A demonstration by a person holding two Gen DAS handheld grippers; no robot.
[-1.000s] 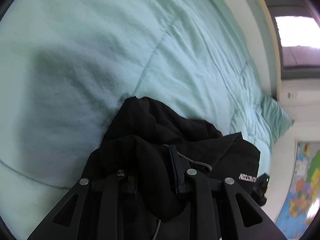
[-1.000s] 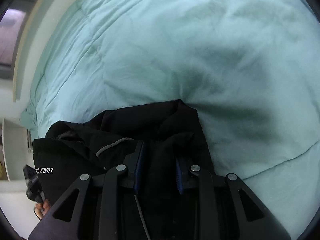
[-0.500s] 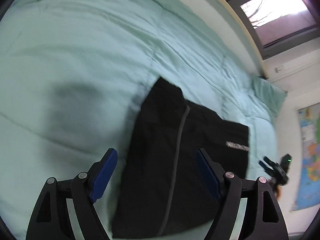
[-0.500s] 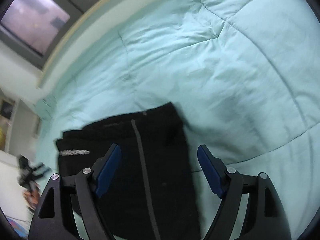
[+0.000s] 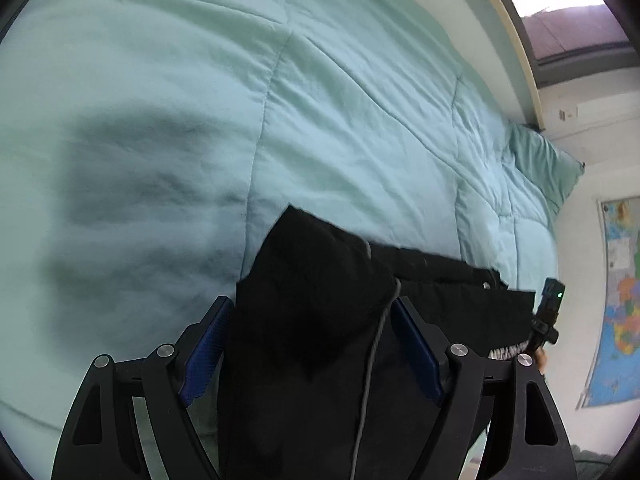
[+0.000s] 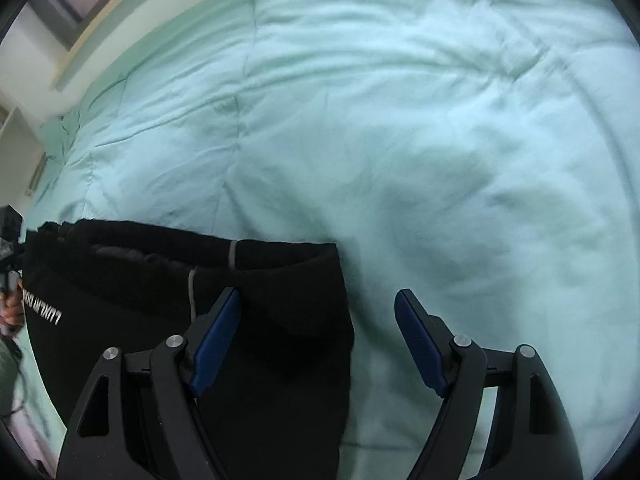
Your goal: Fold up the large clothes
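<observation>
- One bed, covered by a pale mint quilted comforter [image 5: 328,92] that fills nearly all of both views; stitched seams run across it, with soft wrinkles and shadowed dips.
- One black garment [image 5: 320,320], folded into a roughly rectangular bundle, lying flat on the comforter at the near edge of the bed. In the right wrist view the same garment [image 6: 160,320] takes up the near left part; white lettering shows at its left end, and one grey drawcord runs down the fabric.
- One pillow [image 5: 540,160] in the same mint colour, at the far right of the left wrist view, by the wall.
- One wall map [image 5: 620,300], coloured, at the right edge of the left wrist view.
- Two tongs, one per hand.
- Left tongs [image 5: 310,344]: jaws spread wide, blue pads on both sides of the garment's near end. The black cloth lies between them, not pinched; whether the pads brush it, cannot tell.
- Right tongs [image 6: 318,338]: jaws spread wide, holding nothing. The left pad is over the garment's right portion, the right pad over bare comforter; the garment's right edge runs between them.
- The left tongs unit also shows small at the left edge of the right wrist view, beside the garment's lettered end.
</observation>
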